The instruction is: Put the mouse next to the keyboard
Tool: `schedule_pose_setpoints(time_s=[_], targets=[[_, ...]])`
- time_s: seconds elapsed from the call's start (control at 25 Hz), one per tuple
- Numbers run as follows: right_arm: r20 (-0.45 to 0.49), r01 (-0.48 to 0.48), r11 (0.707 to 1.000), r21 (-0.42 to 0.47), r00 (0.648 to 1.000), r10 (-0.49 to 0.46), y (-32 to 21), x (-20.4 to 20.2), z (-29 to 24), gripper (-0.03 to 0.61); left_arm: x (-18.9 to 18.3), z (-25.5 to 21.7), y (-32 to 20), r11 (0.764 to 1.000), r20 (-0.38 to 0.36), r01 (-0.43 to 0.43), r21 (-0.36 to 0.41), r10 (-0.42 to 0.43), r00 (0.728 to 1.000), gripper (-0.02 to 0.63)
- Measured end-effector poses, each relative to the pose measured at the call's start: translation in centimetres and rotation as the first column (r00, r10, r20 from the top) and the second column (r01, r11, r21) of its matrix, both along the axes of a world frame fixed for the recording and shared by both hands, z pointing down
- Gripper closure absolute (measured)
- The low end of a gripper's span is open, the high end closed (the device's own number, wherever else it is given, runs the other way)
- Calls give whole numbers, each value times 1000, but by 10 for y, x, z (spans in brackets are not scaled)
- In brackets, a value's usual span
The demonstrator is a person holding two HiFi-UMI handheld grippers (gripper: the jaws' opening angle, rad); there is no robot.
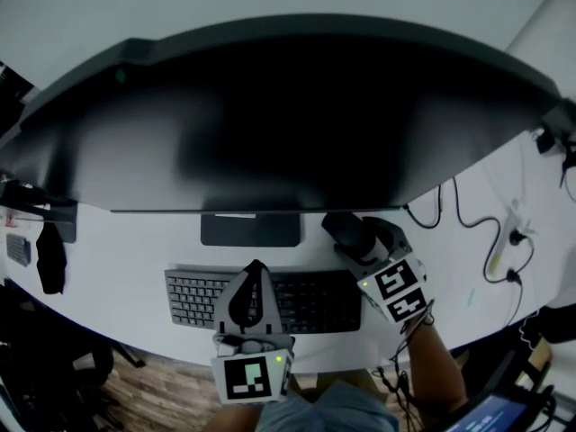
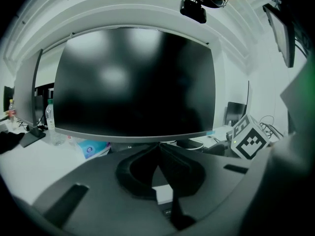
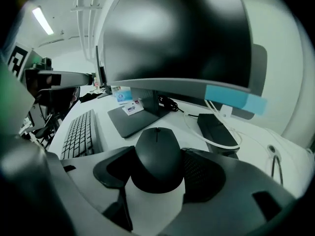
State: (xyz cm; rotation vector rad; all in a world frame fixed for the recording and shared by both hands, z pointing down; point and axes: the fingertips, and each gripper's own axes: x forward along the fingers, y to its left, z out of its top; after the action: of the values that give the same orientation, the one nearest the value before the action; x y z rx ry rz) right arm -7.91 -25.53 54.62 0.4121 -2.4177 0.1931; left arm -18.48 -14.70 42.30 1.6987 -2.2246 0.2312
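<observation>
The black mouse (image 1: 343,226) (image 3: 156,154) sits between the jaws of my right gripper (image 1: 349,234) (image 3: 158,165), which is shut on its two sides. It is held just right of the monitor's foot and beyond the right end of the dark keyboard (image 1: 310,301) (image 3: 81,134). Whether the mouse still touches the white desk I cannot tell. My left gripper (image 1: 256,270) (image 2: 158,145) is over the middle of the keyboard, jaws shut tip to tip with nothing in them.
A wide dark monitor (image 1: 270,115) spans the back, its flat foot (image 1: 249,229) (image 3: 133,119) behind the keyboard. Black cables (image 1: 468,214) and a black box (image 3: 216,129) lie at the right. A dark object (image 1: 51,259) lies at the far left.
</observation>
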Motion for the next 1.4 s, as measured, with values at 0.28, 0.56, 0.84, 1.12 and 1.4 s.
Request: schedule_pose_setpoints(time_s=[0.28, 0.56, 0.84, 1.12, 1.4], targets=[[2, -108, 993, 40, 994, 108, 14, 36, -30, 276, 18, -29, -2, 994, 28, -95, 60, 93, 995, 609], [103, -329, 938, 111, 942, 319, 24, 80, -91, 276, 41, -72, 3, 963, 78, -227, 149, 217, 973, 609], [153, -468, 864, 186, 883, 445, 48, 117, -148, 276, 62, -106, 13, 920, 117, -328, 213, 309, 944, 609], [170, -538, 815, 217, 843, 511, 67, 140, -162, 276, 79, -124, 16, 881, 136, -398, 255, 374, 917, 609], [157, -557, 805, 203, 830, 535, 72, 149, -148, 276, 86, -116, 14, 874, 141, -416, 250, 392, 909, 609]])
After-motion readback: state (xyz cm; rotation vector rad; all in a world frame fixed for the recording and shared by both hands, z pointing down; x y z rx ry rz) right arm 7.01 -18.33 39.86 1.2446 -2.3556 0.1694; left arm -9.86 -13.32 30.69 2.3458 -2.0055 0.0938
